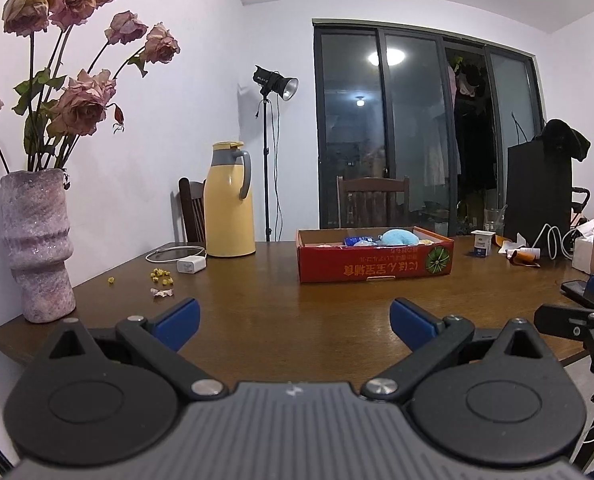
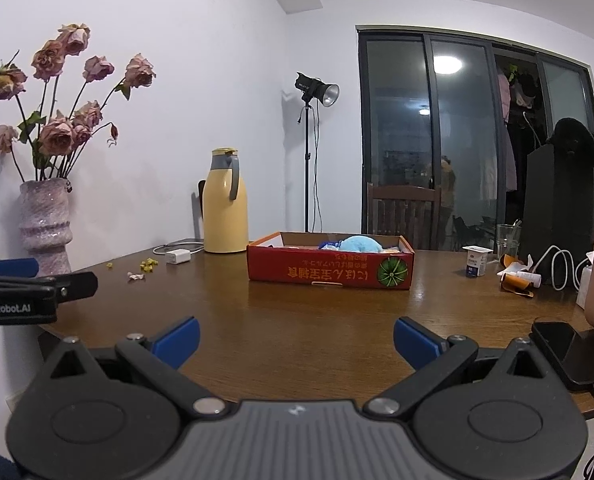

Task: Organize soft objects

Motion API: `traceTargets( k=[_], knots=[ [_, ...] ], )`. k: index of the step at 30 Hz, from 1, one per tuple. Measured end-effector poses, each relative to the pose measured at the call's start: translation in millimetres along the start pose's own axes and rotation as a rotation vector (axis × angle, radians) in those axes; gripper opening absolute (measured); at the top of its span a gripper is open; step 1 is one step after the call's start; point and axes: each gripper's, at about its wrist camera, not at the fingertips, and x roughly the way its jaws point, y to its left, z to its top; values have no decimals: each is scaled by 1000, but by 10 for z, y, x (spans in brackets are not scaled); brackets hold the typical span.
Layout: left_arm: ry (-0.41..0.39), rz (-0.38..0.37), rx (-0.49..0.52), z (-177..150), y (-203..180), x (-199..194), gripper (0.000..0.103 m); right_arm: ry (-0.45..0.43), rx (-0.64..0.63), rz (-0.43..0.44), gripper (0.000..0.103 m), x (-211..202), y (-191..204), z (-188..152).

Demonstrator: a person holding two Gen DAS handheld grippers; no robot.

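On the brown wooden surface point(image 1: 281, 320), a speckled pink ceramic vase point(image 1: 37, 248) of wilted roses stands at nine o'clock, a yellow thermos jug point(image 1: 228, 200) at eleven, a black phone point(image 2: 569, 354) at three.

Home dining room, wooden table point(image 1: 297, 320), chairs point(image 1: 373, 200), vase of dried roses point(image 1: 37, 240)

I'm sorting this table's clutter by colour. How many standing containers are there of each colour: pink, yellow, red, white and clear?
Pink: 1, the vase
Yellow: 1, the thermos jug
Red: 1, the cardboard box
White: 1, the yogurt cup
Clear: 1, the drinking glass
Total: 5
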Motion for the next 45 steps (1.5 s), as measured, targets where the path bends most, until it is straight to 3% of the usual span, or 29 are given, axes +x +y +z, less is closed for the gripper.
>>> traceTargets(
  k=[45],
  knots=[
    [-9,7,0,14,-16,-6,103,-19,12,-24,103,-8,-68,21]
  ],
)
